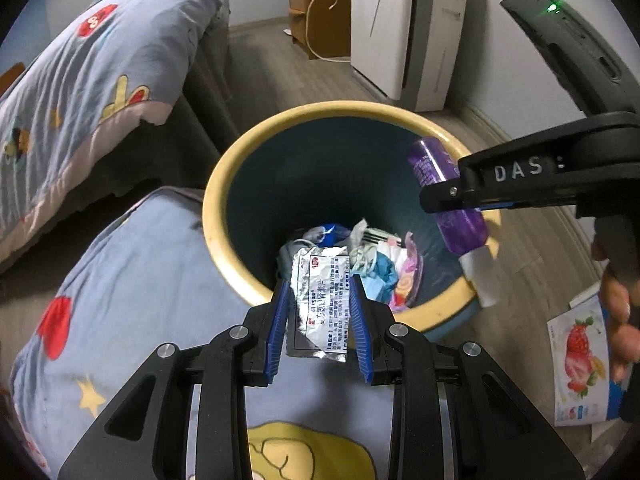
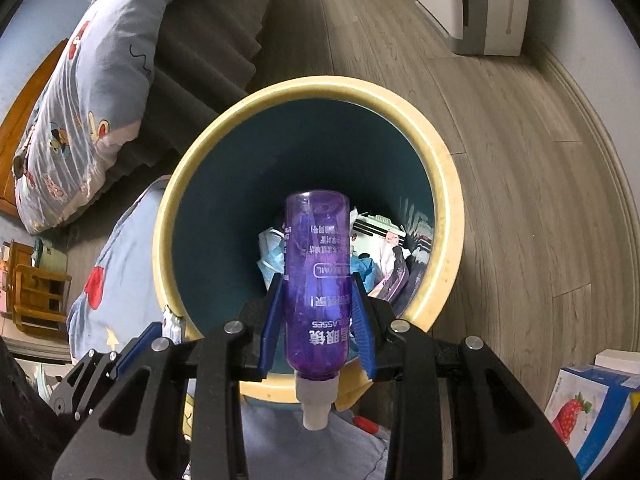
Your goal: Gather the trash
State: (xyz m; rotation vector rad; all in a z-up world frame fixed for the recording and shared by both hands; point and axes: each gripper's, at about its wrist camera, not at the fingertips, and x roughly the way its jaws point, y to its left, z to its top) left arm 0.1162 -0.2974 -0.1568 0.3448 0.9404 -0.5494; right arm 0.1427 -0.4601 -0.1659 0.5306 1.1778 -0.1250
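Left gripper (image 1: 320, 316) clamps foil packet (image 1: 322, 300) | right gripper (image 2: 318, 320) clamps purple bottle (image 2: 316, 280) | risk: bottle near bin (image 1: 224, 176) right rim, may bounce out.

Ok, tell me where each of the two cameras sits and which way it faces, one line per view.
Left wrist: on the left gripper, looking steeply down into the yellow-rimmed bin; its own fingers clamp a silver foil packet, and the right gripper and a hand enter from the right.
Right wrist: on the right gripper, looking down into the same bin; its fingers clamp a purple bottle, the left gripper lower left.
Shared: bin, trash, bottle, packet, strawberry box, blanket, floor.
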